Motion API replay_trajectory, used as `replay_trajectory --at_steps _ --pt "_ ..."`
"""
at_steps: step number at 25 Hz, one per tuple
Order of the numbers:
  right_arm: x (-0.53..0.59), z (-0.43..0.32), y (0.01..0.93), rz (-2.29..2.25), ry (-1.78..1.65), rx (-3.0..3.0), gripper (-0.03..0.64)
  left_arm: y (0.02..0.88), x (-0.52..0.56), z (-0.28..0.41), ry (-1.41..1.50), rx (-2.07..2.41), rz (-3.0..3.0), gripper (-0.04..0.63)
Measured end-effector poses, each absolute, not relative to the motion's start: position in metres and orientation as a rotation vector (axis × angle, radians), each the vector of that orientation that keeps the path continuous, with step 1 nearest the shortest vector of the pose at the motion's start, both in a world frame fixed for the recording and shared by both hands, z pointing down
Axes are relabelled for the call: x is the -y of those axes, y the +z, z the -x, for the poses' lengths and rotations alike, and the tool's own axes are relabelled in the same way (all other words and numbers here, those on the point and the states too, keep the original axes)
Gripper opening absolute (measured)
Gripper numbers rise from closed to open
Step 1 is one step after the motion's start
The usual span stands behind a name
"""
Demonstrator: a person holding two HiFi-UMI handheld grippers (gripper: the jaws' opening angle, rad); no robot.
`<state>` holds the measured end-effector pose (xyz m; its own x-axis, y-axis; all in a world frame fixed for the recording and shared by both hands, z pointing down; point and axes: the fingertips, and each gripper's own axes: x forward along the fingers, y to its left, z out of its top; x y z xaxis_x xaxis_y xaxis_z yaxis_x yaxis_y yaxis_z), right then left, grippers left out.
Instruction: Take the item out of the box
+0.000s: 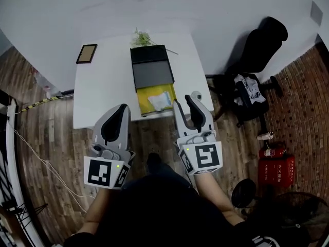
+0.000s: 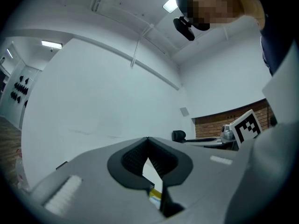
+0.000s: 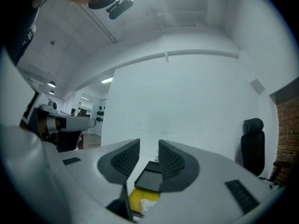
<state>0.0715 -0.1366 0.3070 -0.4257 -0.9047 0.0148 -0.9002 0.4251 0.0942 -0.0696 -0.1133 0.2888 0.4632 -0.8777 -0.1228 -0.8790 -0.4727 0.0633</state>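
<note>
Left gripper [image 1: 121,107]: it is clenched. In the left gripper view [image 2: 148,141] the two dark tips meet at the front, and only a narrow slit stays behind them. Nothing is held in it; through the slit one sees a bit of white table and a bit of yellow.

Right gripper [image 1: 183,102]: it is released. In the right gripper view [image 3: 149,146] the two ribbed pads [image 3: 125,158] stand clearly apart, with an empty gap between them. They touch nothing; the box shows through the gap, farther ahead.

Place of the grippers: both are at the near edge of the table [image 1: 105,84], one on each side of the near end of the box. The left one is well apart from it, the right one near its corner.

Box [image 1: 153,73]: it is open on the white table and reaches to the near edge. The black and grey lid lies flat toward the wall, the yellow part [image 3: 133,197] toward the person.

Item [image 1: 161,101]: a white thing, lying inside the yellow part of the box. No gripper touches it. What it is exactly, I cannot tell.

Other things on the table: a small brown frame [image 1: 87,54] at the far left corner, and a green sprig [image 1: 142,37] behind the box.

Around the table: a black office chair [image 1: 259,55] at the right, with a red fire extinguisher [image 1: 275,152] on the floor nearer to the person.
</note>
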Motion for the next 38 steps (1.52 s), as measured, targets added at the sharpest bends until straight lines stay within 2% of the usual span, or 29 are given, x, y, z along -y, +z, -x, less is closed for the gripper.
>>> replay_trajectory --at_steps 17,38 --pt "0.284 -0.076 0.317 -1.503 -0.112 2.663 0.115 0.302 0.248 0.071 0.22 -1.78 2.592 0.011" --pt "0.305 -0.074 0.351 -1.546 -0.039 2.602 0.115 0.321 0.291 0.066 0.086 -1.693 2.701 0.011"
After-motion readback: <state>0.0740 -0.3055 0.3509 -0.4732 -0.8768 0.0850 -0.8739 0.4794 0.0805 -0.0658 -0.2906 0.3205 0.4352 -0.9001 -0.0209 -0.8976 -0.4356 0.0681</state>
